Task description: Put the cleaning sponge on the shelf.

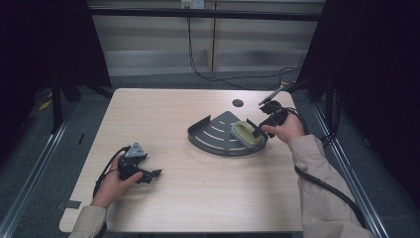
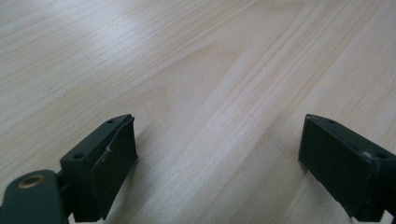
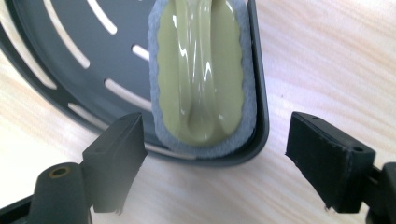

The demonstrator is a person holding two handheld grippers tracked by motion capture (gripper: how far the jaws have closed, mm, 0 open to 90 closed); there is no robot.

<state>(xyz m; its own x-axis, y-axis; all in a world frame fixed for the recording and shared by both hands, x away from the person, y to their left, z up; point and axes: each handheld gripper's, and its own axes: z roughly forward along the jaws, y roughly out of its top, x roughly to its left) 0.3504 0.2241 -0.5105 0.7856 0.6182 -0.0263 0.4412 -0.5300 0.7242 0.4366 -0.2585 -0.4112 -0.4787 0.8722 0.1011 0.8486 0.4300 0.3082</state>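
A pale green scrubber (image 3: pixel 201 74) with a grey-blue rim lies flat in the dark slotted tray (image 1: pixel 210 134), against the tray's straight wall on the side nearest the right gripper (image 1: pixel 261 130). Its long axis runs along that wall, one rounded end pointing at the gripper. The right gripper's jaws stand spread just outside the tray, holding nothing. Well away from the tray, the left gripper (image 1: pixel 152 174) rests on the table (image 1: pixel 163 106), jaws spread and empty.

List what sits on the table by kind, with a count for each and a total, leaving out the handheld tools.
Dark grey slotted corner tray: 1
Green scrubbing pad with a grey edge, lying in the tray: 1
Total: 2
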